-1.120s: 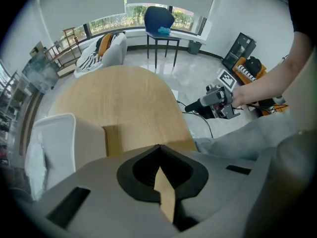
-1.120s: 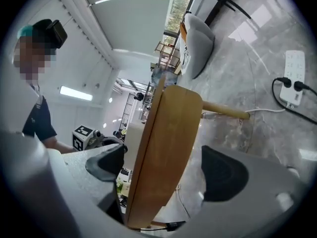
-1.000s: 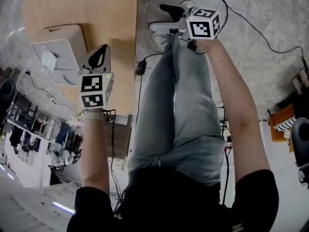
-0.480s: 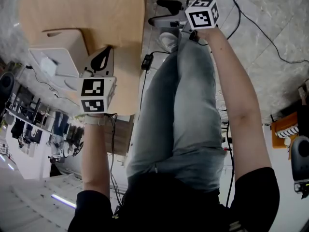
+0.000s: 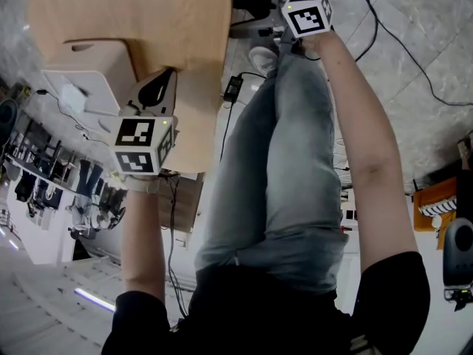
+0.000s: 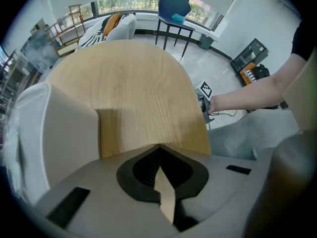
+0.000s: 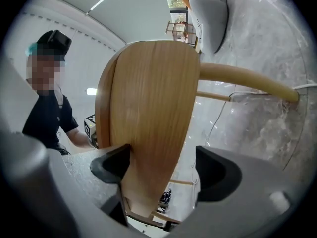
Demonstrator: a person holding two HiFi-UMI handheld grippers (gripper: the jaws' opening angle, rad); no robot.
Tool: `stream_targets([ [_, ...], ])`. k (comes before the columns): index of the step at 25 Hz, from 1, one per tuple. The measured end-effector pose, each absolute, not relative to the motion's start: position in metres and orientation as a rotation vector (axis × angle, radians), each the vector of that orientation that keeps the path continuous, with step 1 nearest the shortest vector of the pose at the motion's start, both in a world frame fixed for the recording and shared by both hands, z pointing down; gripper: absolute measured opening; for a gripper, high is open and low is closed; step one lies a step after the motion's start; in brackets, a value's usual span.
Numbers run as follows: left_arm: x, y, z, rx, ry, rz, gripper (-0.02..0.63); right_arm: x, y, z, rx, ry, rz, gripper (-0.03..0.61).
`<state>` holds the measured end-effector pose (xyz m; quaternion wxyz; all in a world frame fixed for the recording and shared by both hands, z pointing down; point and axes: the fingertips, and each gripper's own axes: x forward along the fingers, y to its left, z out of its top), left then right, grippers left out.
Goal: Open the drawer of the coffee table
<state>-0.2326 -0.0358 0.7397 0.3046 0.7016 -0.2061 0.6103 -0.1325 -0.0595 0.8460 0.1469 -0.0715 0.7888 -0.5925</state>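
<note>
The coffee table has a rounded light-wood top at the upper left of the head view. My left gripper points down over that top, and in the left gripper view it is shut with nothing between its tips. My right gripper reaches level at the table's side. In the right gripper view it straddles the table's wooden edge. Its jaws are closing: the left pad lies against the wood and the right pad stands apart. I cannot make out the drawer.
A pale box sits on the table's left part. My legs in jeans stand beside the table. Cables and a black power adapter lie on the marble floor. A slanted wooden table leg runs right.
My right gripper has moved toward the table's edge, and the table now sits closer to it. The left gripper has sunk slightly over the top.
</note>
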Motion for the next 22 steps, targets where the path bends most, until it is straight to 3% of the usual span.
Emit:
stream_targets([
  [22,-0.232,-0.037,0.739,1.863,-0.569,1.618,0.011,-0.128,-0.056,0.839,0.030,2.278,-1.651,0.259],
])
